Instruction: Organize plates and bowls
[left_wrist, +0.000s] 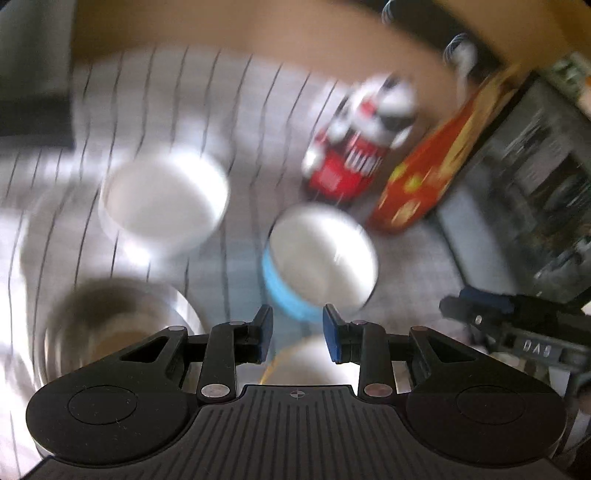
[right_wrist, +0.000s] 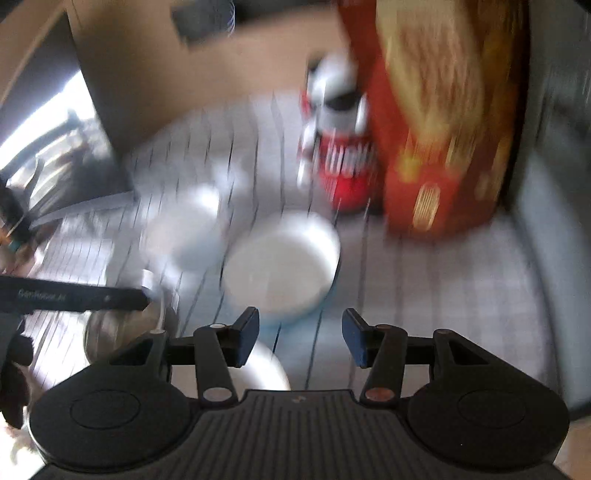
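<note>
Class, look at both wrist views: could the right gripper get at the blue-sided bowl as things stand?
Probably yes. The right gripper is open and empty, and the blue-sided bowl sits just ahead of its fingertips on the checked cloth, with nothing visible between them. The red box stands behind, off to the right. Blur limits certainty.

Black claw (left_wrist: 297, 334); blue pads (left_wrist: 330, 334); silver screws.

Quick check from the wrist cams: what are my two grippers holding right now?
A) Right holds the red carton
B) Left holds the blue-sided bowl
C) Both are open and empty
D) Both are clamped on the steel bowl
C: the left gripper and the right gripper both show parted blue pads with nothing between them; the blue-sided white bowl sits on the striped cloth ahead of the fingers.
</note>
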